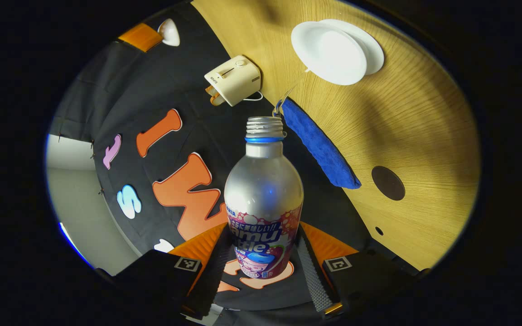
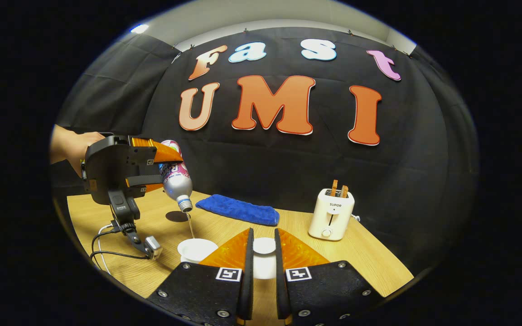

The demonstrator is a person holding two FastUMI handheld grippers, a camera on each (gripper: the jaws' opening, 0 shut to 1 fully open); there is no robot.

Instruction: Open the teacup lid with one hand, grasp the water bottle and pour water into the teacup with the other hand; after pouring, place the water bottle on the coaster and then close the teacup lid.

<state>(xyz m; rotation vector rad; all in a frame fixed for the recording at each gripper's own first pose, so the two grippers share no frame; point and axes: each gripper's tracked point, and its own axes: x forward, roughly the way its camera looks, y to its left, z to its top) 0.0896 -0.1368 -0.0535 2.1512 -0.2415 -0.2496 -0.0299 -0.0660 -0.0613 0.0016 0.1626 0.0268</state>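
My left gripper (image 1: pixel 264 235) is shut on a silver water bottle (image 1: pixel 263 190) with a bright label and no cap. The bottle is tipped over, and a thin stream of water (image 1: pixel 290 90) runs from its mouth into the white teacup (image 1: pixel 329 52). In the right gripper view the same left gripper (image 2: pixel 163 170) holds the tilted bottle (image 2: pixel 176 179) above the teacup (image 2: pixel 196 249). My right gripper (image 2: pixel 263 233) is shut on the white teacup lid (image 2: pixel 264 260), held just right of the cup. A round dark coaster (image 1: pixel 388 183) lies bare on the wooden table (image 1: pixel 424 136).
A folded blue cloth (image 2: pixel 238 209) lies along the table's far edge, behind the coaster (image 2: pixel 177 216). A cream toaster (image 2: pixel 332 213) with toast in it stands at the back right. A cable with a small plug (image 2: pixel 152 246) trails below the left gripper.
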